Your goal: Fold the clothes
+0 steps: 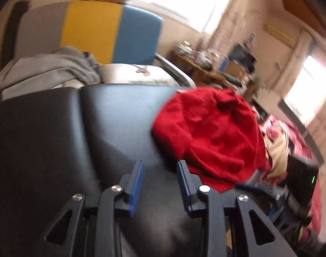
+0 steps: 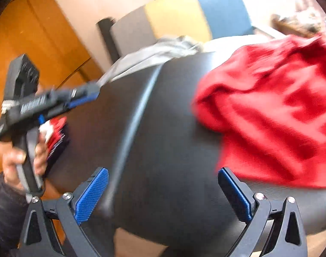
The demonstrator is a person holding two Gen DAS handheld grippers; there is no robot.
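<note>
Red garment [image 2: 270, 111]: crumpled in a heap on the black tabletop [image 2: 163, 139], to the right of both tools.
Left tool [image 1: 160, 184]: jaws partly apart, nothing between them.
Right tool [image 2: 163, 192]: jaws wide, empty.
Grey garment [image 1: 45, 70]: beyond tabletop's far edge.

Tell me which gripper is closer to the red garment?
Right. The right gripper sits at the red garment's near edge; the left gripper hangs farther off, over black cushion.
</note>
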